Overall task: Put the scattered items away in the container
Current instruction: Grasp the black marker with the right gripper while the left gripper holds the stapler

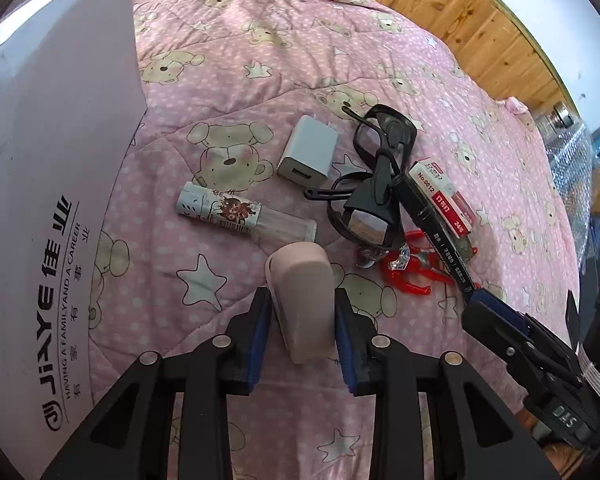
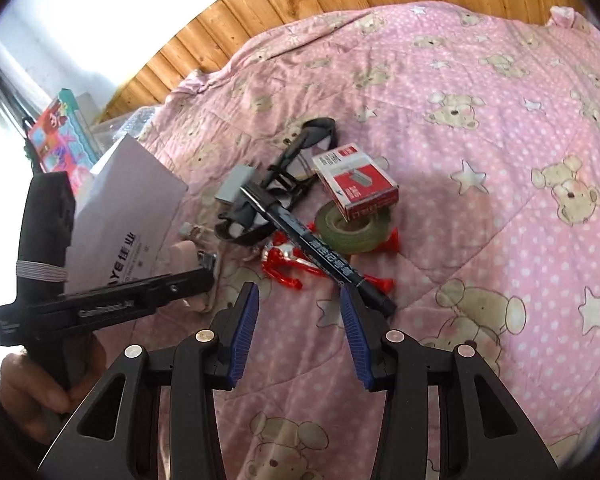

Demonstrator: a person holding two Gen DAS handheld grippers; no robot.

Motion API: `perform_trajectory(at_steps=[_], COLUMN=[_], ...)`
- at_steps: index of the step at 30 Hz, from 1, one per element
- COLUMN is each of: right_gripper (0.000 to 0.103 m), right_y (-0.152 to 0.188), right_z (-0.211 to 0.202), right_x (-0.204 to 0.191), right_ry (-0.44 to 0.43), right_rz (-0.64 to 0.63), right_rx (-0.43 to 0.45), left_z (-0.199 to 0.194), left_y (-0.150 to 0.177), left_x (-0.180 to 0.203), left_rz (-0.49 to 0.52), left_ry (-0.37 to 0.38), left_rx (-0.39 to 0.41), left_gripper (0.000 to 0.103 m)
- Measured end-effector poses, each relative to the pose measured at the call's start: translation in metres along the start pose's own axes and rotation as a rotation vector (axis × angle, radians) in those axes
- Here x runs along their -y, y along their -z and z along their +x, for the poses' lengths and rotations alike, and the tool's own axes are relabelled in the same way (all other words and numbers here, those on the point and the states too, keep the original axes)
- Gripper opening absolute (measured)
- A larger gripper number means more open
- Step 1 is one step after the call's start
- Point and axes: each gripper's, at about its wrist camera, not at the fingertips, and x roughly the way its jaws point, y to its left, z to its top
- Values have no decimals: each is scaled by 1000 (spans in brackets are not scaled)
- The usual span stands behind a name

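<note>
With the left gripper (image 1: 302, 320) clamped on the pink case (image 1: 302, 304) above the bed (image 1: 380, 60), carry it level into the box (image 1: 56, 120); right gripper (image 2: 296, 320) apart beside the pen (image 2: 312, 240)

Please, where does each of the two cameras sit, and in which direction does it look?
Left wrist: sits on the left gripper, looks forward over the pink quilt; its fingers hold a beige case; the right gripper enters at the right.
Right wrist: sits on the right gripper, open before a black marker; the left gripper and a hand show at the left.
Shared: marker, staple box, glasses, white box.
</note>
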Motion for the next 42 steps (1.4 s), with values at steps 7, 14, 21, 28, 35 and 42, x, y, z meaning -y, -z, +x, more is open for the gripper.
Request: perform_trajectory(at_steps=[7, 14, 21, 28, 35, 42], right_gripper=[42, 30, 21, 16, 14, 14], right_y=[-5, 2, -2, 2, 3, 4], right_z=[8, 12, 39, 27, 30, 16], right_x=[13, -8, -14, -8, -9, -17], right_ry=[64, 17, 83, 54, 47, 28], right_rz=[-25, -77, -139, -47, -30, -30], right_rx=[-45, -124, -162, -197, -153, -129], left_z=[3, -1, 3, 0, 1, -18], left_y=[0, -4, 0, 2, 3, 8], left_x=[7, 2, -1, 4, 3, 7], left_rz=[54, 74, 39, 93, 87, 91], left_ry=[-30, -45, -23, -39, -26, -37], left_rx=[22, 14, 39, 21, 59, 64], left_gripper=[31, 26, 31, 27, 28, 28])
